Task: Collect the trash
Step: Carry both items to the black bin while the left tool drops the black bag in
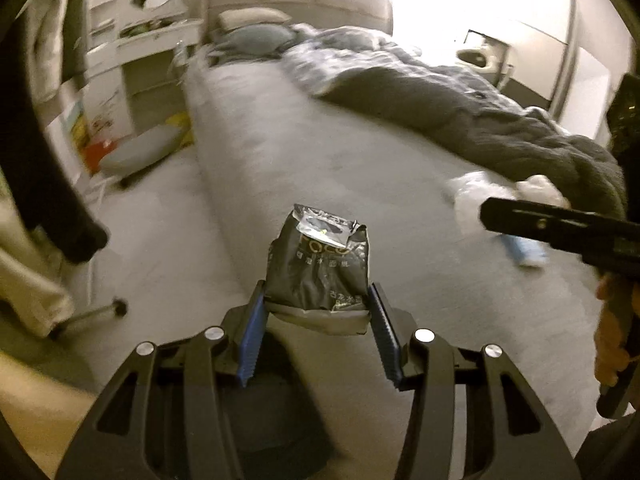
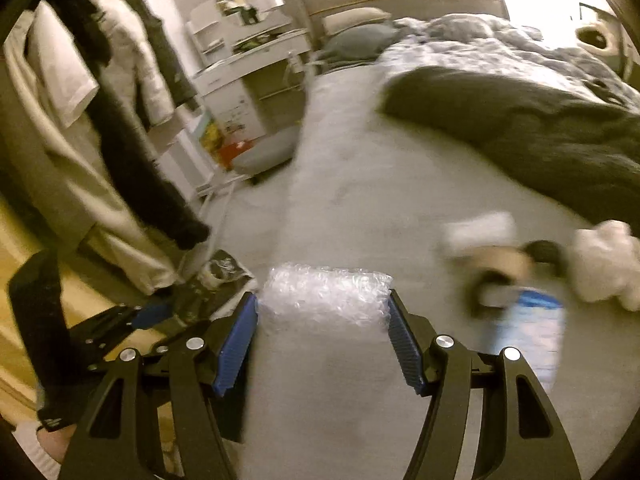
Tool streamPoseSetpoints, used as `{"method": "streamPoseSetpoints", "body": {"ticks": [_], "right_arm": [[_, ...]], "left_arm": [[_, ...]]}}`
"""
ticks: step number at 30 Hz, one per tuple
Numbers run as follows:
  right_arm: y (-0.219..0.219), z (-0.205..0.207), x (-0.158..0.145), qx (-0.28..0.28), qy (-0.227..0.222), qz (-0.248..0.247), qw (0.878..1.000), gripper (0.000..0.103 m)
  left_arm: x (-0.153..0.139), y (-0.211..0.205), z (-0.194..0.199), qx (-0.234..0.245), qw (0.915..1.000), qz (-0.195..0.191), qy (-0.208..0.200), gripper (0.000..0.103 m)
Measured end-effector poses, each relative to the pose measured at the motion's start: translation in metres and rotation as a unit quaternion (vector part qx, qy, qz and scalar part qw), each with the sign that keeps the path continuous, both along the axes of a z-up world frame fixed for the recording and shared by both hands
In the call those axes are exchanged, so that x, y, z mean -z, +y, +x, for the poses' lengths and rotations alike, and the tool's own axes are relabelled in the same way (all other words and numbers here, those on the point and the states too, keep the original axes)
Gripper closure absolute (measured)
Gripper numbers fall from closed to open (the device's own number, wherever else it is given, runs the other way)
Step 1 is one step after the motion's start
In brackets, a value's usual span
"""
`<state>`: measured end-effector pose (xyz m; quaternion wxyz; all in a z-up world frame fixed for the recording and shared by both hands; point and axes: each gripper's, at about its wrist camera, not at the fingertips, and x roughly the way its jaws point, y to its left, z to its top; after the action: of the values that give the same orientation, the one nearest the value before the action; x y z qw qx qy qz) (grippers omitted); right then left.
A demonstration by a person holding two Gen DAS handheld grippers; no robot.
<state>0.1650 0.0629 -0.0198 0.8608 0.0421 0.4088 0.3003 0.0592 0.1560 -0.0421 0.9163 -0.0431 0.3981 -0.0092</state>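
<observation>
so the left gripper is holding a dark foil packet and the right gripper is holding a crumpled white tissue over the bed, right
Not quite. The left gripper does hold the dark foil packet, but the right gripper holds a clear bubble wrap piece, not a tissue, as the right wrist view shows. A crumpled white wad lies untouched on the grey bed sheet.

Left gripper (image 1: 316,300): matte black linkage arms with triangular cut-outs, four round silver pivot screws, and ribbed blue pads (image 1: 252,334) lining both fingers. Right gripper (image 2: 322,316): identical black frame, silver pivot screws and blue ridged pads (image 2: 404,340).
</observation>
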Motion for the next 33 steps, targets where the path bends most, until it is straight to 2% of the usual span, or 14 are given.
{"method": "streamPoseSetpoints", "body": {"ticks": [9, 20, 27, 33], "right_arm": [[0.080, -0.020, 0.006, -0.061, 0.006, -0.013, 0.998, 0.038], [0.137, -0.025, 0.031, -0.092, 0.042, -0.029, 0.994, 0.038], [0.163, -0.026, 0.048, -0.100, 0.061, -0.047, 0.992, 0.038], [0.178, -0.026, 0.065, -0.107, 0.073, -0.068, 0.989, 0.038]], "left_arm": [[0.034, 0.068, -0.016, -0.052, 0.9952, -0.015, 0.081, 0.051], [0.074, 0.109, -0.032, -0.071, 0.9825, -0.041, 0.167, 0.050], [0.085, 0.121, -0.045, -0.073, 0.9757, -0.061, 0.198, 0.044], [0.072, 0.137, -0.053, -0.080, 0.9804, -0.065, 0.168, 0.036]]}}
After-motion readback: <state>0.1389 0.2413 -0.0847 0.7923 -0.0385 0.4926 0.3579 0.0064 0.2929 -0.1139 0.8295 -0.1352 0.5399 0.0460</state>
